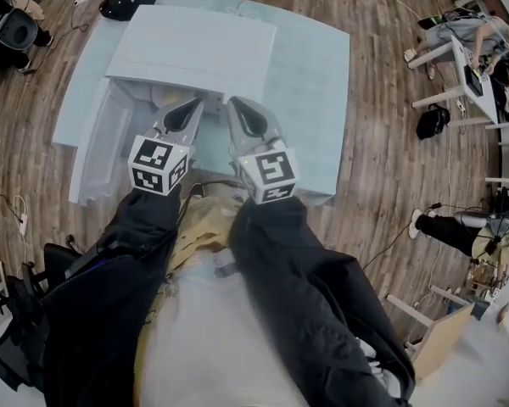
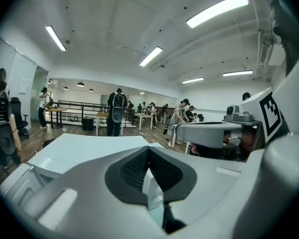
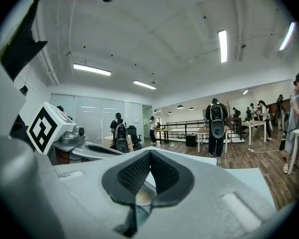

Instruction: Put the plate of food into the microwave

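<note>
Two grippers, the left gripper (image 1: 195,107) and right gripper (image 1: 236,105), hover over one white microwave (image 1: 195,45) on one pale-blue table (image 1: 316,83). Both pairs of fingers (image 2: 133,167) are clenched, grasping nothing.

White microwave (image 1: 195,49), pale-blue table (image 1: 316,100)

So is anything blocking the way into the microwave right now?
Nothing visible does: the microwave door is swung open to the left. The left gripper and right gripper hang before it, jaws shut and empty. The plate isn't clearly in view.
</note>
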